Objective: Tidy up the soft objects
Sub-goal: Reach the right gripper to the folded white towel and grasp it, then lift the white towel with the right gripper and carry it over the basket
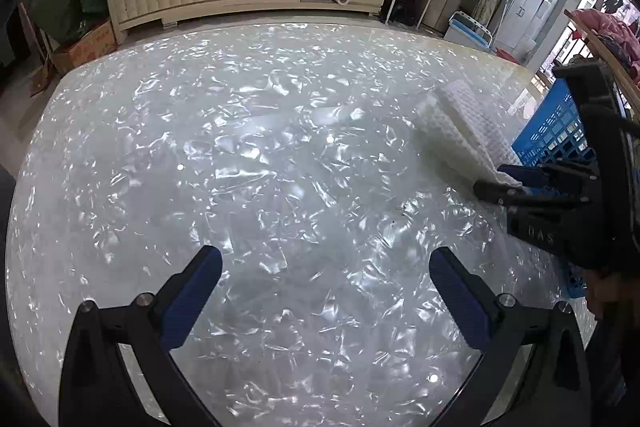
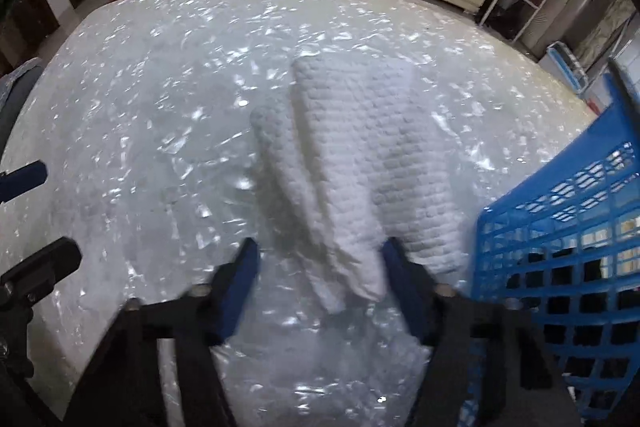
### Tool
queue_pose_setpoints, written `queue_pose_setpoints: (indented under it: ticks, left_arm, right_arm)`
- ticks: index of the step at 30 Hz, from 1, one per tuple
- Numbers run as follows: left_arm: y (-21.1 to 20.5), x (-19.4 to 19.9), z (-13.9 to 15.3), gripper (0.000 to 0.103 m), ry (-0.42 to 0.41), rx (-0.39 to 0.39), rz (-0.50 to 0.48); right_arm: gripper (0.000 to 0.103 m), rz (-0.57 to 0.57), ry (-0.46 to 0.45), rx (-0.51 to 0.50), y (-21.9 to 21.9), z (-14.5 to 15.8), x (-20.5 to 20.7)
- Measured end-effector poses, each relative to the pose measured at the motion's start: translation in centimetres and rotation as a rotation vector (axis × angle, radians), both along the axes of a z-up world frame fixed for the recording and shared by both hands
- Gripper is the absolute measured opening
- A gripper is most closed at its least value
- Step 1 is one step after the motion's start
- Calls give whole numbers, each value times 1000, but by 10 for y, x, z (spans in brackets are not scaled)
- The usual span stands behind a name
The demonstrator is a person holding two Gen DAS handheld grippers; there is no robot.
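A folded white towel [image 2: 360,163] with a waffle texture lies on the glossy, pearly table [image 2: 140,131], its near end reaching in between the two fingers of the right gripper [image 2: 320,267]. That gripper's jaws stand spread, one on each side of the towel's near corner, and the view is too blurred to tell whether either pad touches the cloth. Just to the right of the towel stands a blue plastic basket [image 2: 560,227] with a lattice wall, at the table's edge. Seen from the left wrist, the towel [image 1: 464,131] sits at the right side of the table [image 1: 240,147], next to the basket [image 1: 556,131]. The left gripper [image 1: 326,267] hovers over bare tabletop well apart from the towel, its jaws wide open and holding nothing.
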State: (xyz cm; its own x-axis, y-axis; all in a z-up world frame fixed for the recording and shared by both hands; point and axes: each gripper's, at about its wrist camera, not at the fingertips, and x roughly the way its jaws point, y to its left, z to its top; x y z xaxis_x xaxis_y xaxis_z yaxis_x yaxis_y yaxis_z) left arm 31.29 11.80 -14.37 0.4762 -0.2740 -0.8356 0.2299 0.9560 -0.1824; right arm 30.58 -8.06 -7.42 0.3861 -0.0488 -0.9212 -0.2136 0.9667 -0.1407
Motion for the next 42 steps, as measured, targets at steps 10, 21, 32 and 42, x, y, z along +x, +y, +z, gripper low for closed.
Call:
queue_pose_setpoints:
  ticks: [10,21,32,42]
  left_arm:
    - [8,-7,5,103,-19,1,8]
    - [16,-39,42,103,-40,-2,75]
    - [1,-107,117,103,-120,24,111]
    - [-48,-139,177,103,-228,43,68]
  right_arm:
    - [15,5,-72,-126,15,-2,-4]
    - [11,18,-30,120,13,46,-44]
    - [11,89,-96,276,4,118,-121]
    - [11,141,-217,330,-29,183,-173]
